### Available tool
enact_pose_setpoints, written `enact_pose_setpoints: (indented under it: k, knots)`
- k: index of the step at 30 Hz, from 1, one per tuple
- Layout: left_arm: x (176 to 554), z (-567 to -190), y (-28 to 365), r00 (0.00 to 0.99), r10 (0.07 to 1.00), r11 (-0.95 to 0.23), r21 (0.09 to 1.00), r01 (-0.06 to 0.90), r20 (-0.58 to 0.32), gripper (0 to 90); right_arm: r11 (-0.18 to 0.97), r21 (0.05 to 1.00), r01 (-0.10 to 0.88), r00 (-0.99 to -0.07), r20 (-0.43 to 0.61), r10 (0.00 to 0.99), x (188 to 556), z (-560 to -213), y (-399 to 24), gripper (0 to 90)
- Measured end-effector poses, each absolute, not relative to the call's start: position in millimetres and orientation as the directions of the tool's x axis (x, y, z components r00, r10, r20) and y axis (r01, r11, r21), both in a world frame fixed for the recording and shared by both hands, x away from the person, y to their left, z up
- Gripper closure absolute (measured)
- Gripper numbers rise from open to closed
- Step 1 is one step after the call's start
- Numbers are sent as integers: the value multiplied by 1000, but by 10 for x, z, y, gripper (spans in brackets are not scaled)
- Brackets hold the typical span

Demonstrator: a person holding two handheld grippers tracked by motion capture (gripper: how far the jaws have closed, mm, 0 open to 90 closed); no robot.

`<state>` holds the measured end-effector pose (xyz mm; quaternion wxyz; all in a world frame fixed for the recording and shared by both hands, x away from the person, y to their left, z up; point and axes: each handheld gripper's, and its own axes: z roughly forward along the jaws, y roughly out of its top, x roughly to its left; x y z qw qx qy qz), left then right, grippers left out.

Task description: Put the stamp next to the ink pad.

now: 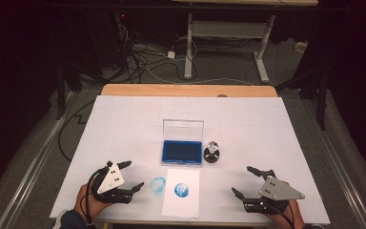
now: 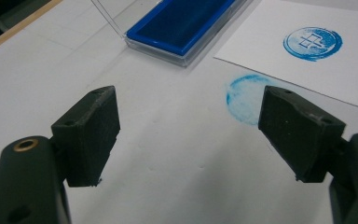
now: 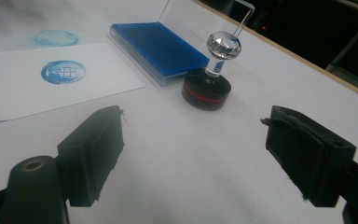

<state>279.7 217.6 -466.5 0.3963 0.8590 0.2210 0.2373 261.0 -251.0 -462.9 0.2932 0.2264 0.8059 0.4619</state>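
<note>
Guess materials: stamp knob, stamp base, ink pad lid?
Stamp knob: clear faceted glass or acrylic, since it sparkles like a cut gem; cannot tell which.
Stamp base: glossy black disc with a red band, probably plastic; hard to confirm.
Ink pad lid: transparent rigid plastic, standing upright, the table showing through it. The blue pad beneath looks matte, likely felt or foam.

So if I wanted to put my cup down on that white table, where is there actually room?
Plenty: the far half of the white table behind the ink pad is bare, as are both side strips left of the ink pad and right of the stamp. The near middle is crowded: the paper, a stray blue print and the left tool and right tool.
</note>
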Motion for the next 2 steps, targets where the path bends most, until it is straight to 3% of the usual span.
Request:
enact_pose_setpoints:
  k: [2]
  knots:
    - [2806,-4667,2176,788,570,-587,786,194,232,196,469,878,96,-725,-261,637,2614,-4631,-2511,187]
